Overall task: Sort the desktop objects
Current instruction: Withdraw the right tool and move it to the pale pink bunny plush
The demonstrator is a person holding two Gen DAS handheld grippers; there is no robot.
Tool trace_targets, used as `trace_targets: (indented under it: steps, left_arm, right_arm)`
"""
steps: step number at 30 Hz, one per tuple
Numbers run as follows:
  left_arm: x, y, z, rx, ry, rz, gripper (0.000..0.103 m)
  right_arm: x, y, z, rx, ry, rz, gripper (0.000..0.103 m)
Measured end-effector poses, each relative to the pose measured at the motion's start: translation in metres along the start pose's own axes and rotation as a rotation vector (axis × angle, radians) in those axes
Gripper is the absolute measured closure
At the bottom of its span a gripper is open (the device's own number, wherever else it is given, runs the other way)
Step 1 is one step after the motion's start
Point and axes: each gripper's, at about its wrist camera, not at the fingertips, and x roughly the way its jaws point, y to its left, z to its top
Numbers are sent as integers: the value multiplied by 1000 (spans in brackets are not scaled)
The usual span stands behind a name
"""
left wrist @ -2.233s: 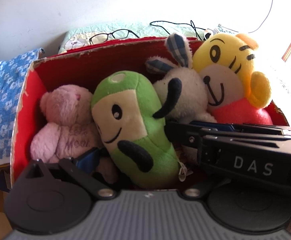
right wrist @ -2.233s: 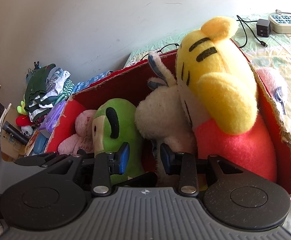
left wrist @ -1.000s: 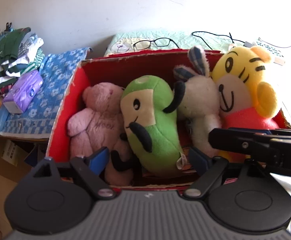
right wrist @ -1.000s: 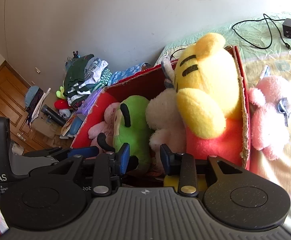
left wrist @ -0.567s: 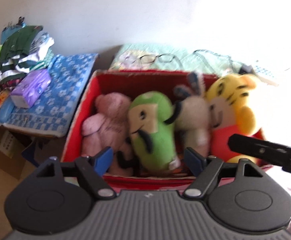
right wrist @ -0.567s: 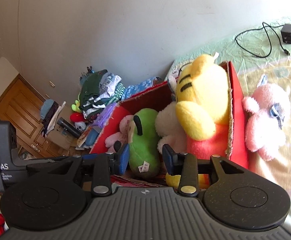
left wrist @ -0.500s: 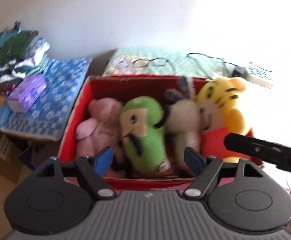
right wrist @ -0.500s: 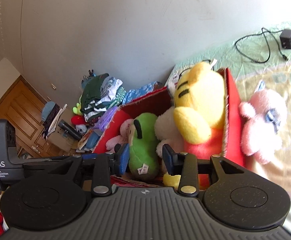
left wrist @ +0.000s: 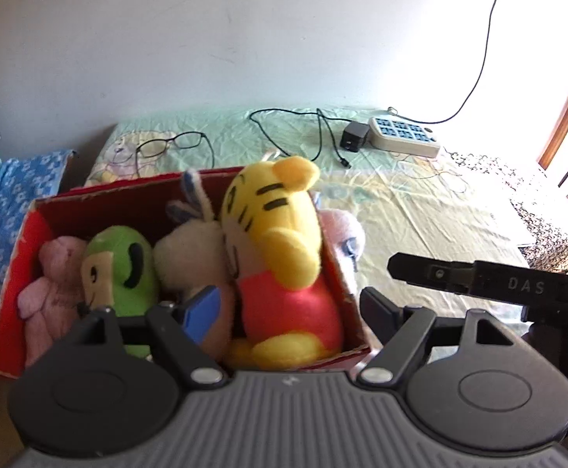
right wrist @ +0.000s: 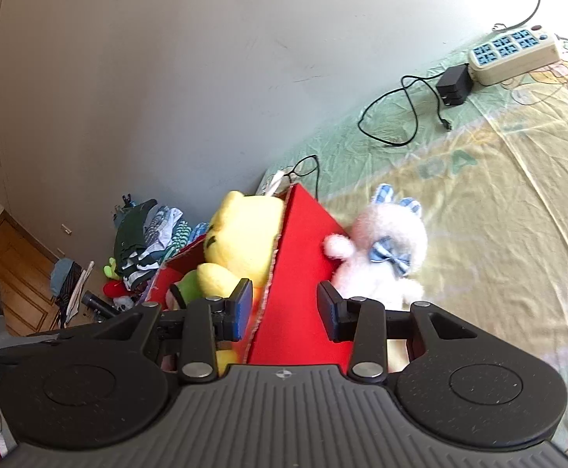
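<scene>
Four plush toys [left wrist: 276,257] fill red box [left wrist: 15,257]; one pink bunny [right wrist: 385,257] lies outside.

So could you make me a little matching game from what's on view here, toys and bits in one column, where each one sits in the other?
Things:
1. yellow tiger plush
2. white bunny plush
3. glasses
4. charger block

Places:
A. on the bedsheet, outside the red box, against its wall
B. beside the power strip
C. inside the red box, right end in the left view
D. on the sheet behind the box

Pairs: 1-C, 2-A, 3-D, 4-B
</scene>
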Motion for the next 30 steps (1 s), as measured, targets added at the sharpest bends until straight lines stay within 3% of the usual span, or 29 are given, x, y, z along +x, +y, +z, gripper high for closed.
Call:
trace_targets:
  steps: [9,18,21,22,30]
  left_arm:
    - [14,-37,-3,53,2,-68,22]
    - [26,-41,-8,29,13,-37,19]
    - [27,-35,-11,11,20,-30,18]
    - [28,-32,-12,2,20,-32,18]
    - [29,-24,-5,-62,-13,-65,18]
  right_arm:
    - [10,-38,10,16,23,-59,62]
    - [46,-40,19,-28,94,-19,61]
    - [58,-37,24,-25,92,-16,55]
    - [64,-34,25,-38,95,-32,51]
    - [93,-31,17,-153,137,-169,49]
